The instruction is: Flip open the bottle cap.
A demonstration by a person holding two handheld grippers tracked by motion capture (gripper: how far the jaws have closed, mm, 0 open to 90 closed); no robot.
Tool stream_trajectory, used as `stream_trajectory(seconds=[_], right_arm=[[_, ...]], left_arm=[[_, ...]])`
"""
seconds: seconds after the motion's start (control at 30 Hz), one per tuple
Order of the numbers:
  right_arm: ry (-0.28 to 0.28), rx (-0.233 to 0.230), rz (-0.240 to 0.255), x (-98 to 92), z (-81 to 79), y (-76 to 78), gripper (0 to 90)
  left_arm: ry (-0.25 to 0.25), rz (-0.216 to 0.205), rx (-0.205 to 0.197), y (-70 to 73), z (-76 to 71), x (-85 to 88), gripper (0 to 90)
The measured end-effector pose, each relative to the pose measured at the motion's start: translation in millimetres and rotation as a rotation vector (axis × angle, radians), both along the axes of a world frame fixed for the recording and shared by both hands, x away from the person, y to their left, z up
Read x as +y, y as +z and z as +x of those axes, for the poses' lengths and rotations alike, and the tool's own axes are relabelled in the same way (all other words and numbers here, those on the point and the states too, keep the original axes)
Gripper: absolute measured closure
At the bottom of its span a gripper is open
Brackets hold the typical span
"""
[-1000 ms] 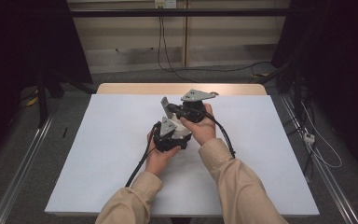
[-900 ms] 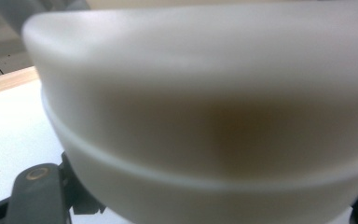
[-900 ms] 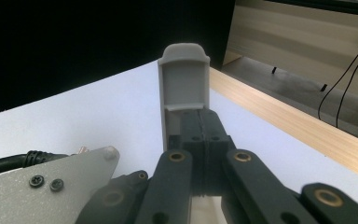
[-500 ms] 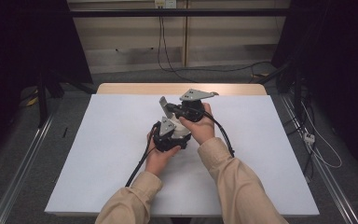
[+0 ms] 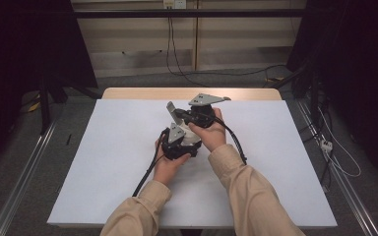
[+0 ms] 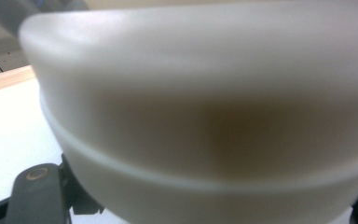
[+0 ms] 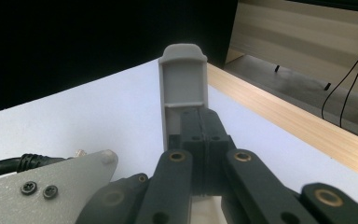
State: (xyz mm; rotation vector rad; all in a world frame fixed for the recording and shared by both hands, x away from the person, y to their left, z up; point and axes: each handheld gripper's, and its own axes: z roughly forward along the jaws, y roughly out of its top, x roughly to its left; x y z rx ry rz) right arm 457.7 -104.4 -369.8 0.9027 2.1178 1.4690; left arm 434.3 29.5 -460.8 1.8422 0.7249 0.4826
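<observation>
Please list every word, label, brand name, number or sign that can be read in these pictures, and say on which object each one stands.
There is no readable text in these pictures.
The white object close in front of the left gripper's camera is blurred and shows no print.
The grey piece between the shut jaws of the right gripper is plain.
The white table cover carries no marks.

Matt black plastic jaws close on a smooth grey plastic piece (image 7: 183,88); beyond them, matt white table (image 7: 98,116), wooden edge (image 7: 298,126).

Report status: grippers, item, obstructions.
Left gripper shut on white container. Right gripper shut, grey piece at its tips. Nothing blocking on table.
</observation>
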Motion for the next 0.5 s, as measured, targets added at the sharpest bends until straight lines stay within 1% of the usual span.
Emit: stream_trajectory(seconds=[0.07, 0.1, 0.13, 0.17, 0.4, 0.5], right_arm=[[0.003, 0.003, 0.001, 0.3, 0.6, -0.4, 90.0], [0.004, 0.004, 0.003, 0.3, 1.0, -0.7, 90.0], [0.005, 0.007, 0.004, 0.5, 1.4, -1.1, 90.0], [0.008, 0.009, 0.005, 0.7, 1.9, -1.6, 90.0], [0.013, 0.014, 0.002, 3.1, 3.9, -3.1, 90.0], [0.014, 0.018, 0.008, 3.8, 4.6, -3.8, 90.0]], left_arm=[[0.000, -0.001, 0.000, 0.0, 0.0, -0.1, 18.7], [-0.002, 0.006, -0.001, 0.2, 0.2, 0.4, 18.7], [0.000, 0.000, 0.000, 0.0, 0.0, 0.1, 18.7], [-0.002, 0.006, 0.000, 0.2, 0.2, 0.5, 18.7], [0.001, 0.001, -0.001, 0.0, -0.2, -0.1, 18.7], [0.002, 0.001, -0.001, 0.0, -0.2, -0.1, 18.7]])
